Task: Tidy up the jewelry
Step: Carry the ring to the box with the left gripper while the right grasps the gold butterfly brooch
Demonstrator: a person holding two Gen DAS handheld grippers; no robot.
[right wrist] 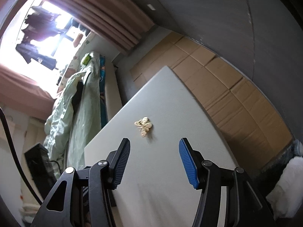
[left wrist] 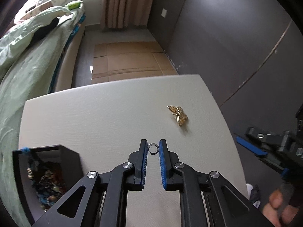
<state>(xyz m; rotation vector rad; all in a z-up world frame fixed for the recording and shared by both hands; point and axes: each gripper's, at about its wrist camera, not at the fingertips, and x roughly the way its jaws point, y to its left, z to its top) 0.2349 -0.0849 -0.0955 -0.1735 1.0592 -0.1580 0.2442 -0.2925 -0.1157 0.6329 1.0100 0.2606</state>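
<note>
The left gripper [left wrist: 153, 148] is narrowed around a small silver ring [left wrist: 152, 148], which sits between the tips of its blue pads; whether the pads actually press the ring cannot be told. The ring lies over the white bench [left wrist: 94, 117], toward the near middle of the top. At the near left corner stands a black jewelry box [left wrist: 47, 177], open, with beads and tangled pieces inside. Farther out, toward the right edge, a gold brooch [left wrist: 179, 115] lies alone on bare surface, well apart from the ring and the box.

The right gripper [right wrist: 154, 151] is spread wide, holding nothing, hanging over the bench [right wrist: 170, 179] with the gold brooch [right wrist: 143, 126] just beyond its fingertips. In the left wrist view this gripper [left wrist: 251, 147] sits off the right edge. Beyond the far edge lie flattened cardboard [left wrist: 128, 60] on the floor and a bed [left wrist: 28, 66] along the left side.
</note>
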